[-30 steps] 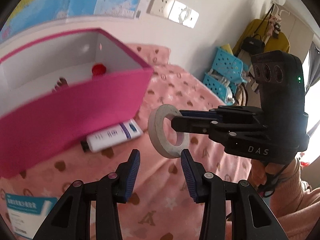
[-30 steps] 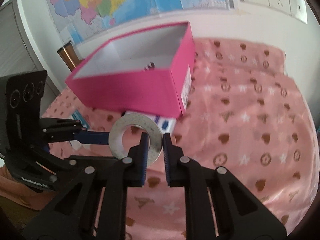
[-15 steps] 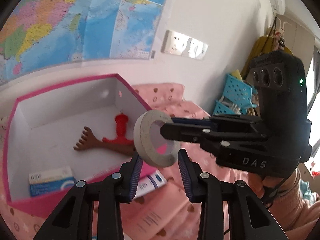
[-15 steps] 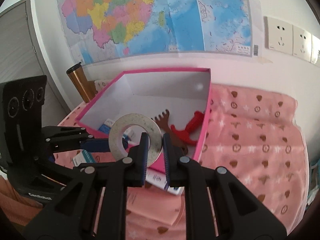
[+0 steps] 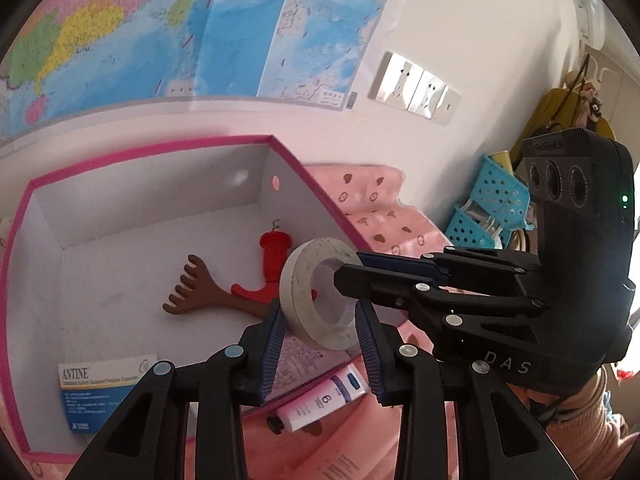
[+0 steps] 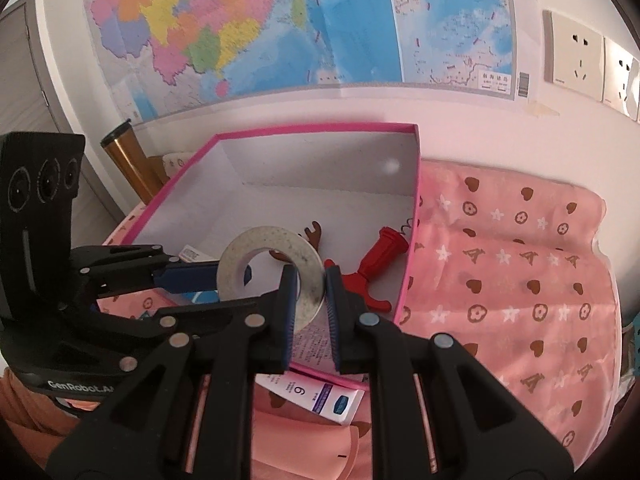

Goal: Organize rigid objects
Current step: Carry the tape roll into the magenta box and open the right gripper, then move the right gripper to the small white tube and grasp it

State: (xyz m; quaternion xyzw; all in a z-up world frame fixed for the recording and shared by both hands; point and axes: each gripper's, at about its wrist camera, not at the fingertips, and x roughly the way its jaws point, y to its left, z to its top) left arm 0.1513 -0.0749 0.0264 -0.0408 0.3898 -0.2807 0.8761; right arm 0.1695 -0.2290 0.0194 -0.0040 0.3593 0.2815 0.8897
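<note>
A white tape roll (image 5: 316,300) hangs in the air over the near right corner of the pink box (image 5: 24,216). My right gripper (image 6: 311,286) is shut on the roll's (image 6: 272,240) rim, seen from the side in the left wrist view. My left gripper (image 5: 320,334) is open, its fingers on either side of the roll's lower edge. In the box (image 6: 320,130) lie a red corkscrew (image 5: 274,258), a brown rake-shaped tool (image 5: 192,292) and a blue-and-white carton (image 5: 100,384).
A white tube (image 5: 320,396) and its carton (image 6: 316,394) lie on the pink patterned cloth (image 6: 520,280) in front of the box. Blue baskets (image 5: 492,208) stand at the right. A gold flask (image 6: 128,160) stands behind the box's left corner. Maps cover the wall.
Both grippers rose and moved towards the box with the tape roll; the box's inside came into view. My left fingers now flank the roll.
</note>
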